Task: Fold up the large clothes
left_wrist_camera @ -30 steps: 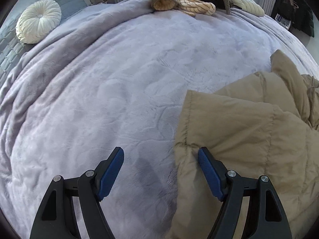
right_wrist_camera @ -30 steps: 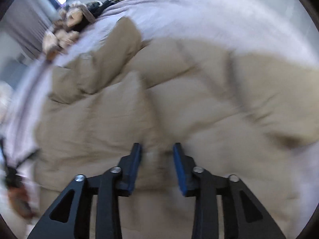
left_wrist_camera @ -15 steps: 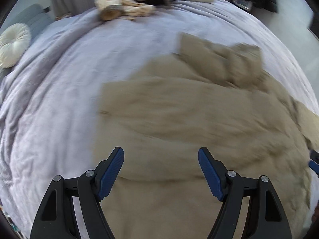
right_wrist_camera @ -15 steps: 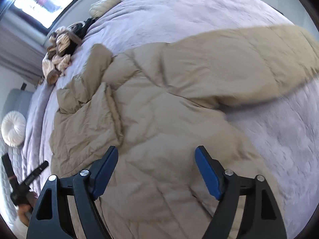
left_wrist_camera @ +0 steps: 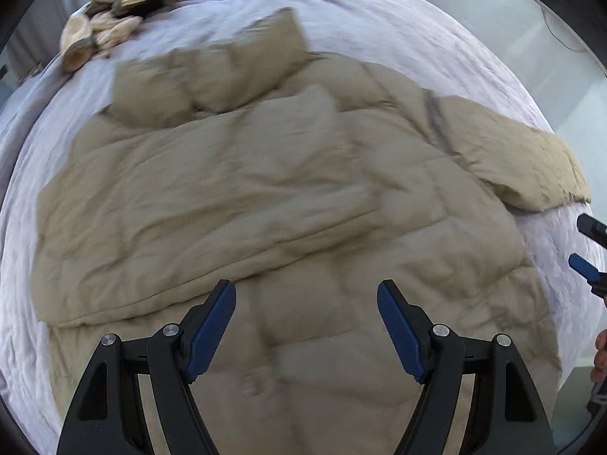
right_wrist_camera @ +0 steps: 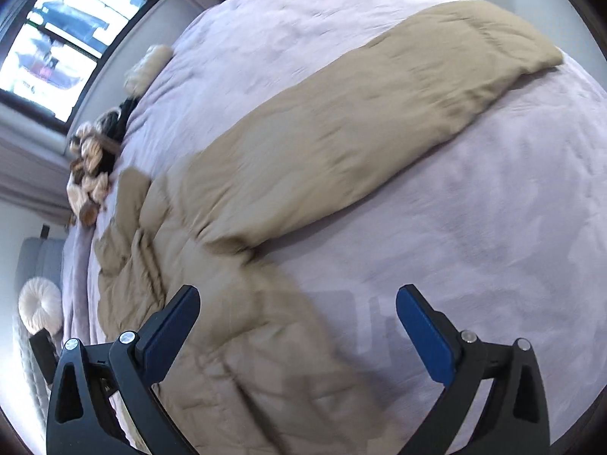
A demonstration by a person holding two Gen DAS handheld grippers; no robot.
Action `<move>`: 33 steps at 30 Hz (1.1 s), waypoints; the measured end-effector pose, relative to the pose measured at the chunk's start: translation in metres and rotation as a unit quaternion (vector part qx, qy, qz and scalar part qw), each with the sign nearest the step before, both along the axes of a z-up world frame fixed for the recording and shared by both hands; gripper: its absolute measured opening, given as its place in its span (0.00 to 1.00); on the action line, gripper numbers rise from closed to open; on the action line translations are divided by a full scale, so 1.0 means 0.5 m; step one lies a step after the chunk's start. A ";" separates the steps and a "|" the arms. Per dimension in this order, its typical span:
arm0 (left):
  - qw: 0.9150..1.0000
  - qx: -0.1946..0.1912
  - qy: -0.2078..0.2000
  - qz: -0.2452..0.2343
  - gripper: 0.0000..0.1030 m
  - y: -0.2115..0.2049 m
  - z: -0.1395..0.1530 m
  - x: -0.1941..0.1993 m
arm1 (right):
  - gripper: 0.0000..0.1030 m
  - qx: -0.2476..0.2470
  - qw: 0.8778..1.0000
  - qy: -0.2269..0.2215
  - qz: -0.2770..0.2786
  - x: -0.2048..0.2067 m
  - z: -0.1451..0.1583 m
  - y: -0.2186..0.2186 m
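From the left wrist, the left claw (left_wrist_camera: 306,326) hangs over the tan puffer jacket (left_wrist_camera: 265,197), jaws spread and nothing between them. The jacket sprawls across the bed (left_wrist_camera: 417,26), its body filling the middle of the lilac blanket, its hood (left_wrist_camera: 212,76) bunched toward the far edge. One sleeve (left_wrist_camera: 523,159) reaches out toward the bed's right edge. A heap of striped clothes (left_wrist_camera: 114,11) sits at the far left corner. Only this view catches the other tool: the right claw's blue pads (left_wrist_camera: 582,265) poke in at the right edge, with a bit of a person's hand (left_wrist_camera: 601,352) below them.

From the right wrist, the right claw (right_wrist_camera: 297,326) stands released; its jaws have just been opening and hold nothing, with the jacket's hem under the left finger and bare blanket under the right one. Here the sleeve (right_wrist_camera: 398,113) shows full length, stretched flat toward the bed's far right edge. This view alone gives the window (right_wrist_camera: 64,41), a round cream cushion (right_wrist_camera: 40,307) at the left, and a pale pillow (right_wrist_camera: 146,64) at the bed's far edge.
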State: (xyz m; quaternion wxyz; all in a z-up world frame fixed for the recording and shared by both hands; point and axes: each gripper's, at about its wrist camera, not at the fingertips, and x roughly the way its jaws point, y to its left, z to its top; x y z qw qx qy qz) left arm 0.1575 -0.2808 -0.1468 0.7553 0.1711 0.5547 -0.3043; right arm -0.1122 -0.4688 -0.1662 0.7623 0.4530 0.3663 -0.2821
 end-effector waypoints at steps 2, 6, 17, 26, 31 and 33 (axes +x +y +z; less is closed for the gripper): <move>1.000 -0.002 0.002 -0.005 0.76 -0.035 0.002 -0.009 | 1.00 -0.003 1.000 -0.010 -0.028 -0.030 -0.002 -0.032; 1.000 -0.010 0.002 -0.008 0.76 -0.090 0.012 -0.016 | 1.00 0.017 0.996 -0.016 -0.082 -0.083 -0.016 -0.109; 1.000 -0.005 0.004 -0.012 0.76 -0.146 0.010 -0.021 | 1.00 0.122 0.961 -0.165 -0.184 -0.146 -0.083 -0.303; 1.000 -0.008 0.006 0.002 0.76 -0.148 0.010 -0.017 | 1.00 0.145 0.939 -0.236 -0.203 -0.067 -0.098 -0.389; 1.000 -0.018 0.003 0.015 0.76 -0.127 0.020 -0.005 | 0.29 0.187 0.929 -0.234 -0.218 -0.042 -0.110 -0.403; 1.000 -0.018 -0.006 0.016 0.76 -0.118 0.022 0.002 | 0.11 0.211 0.918 -0.252 -0.220 -0.039 -0.124 -0.405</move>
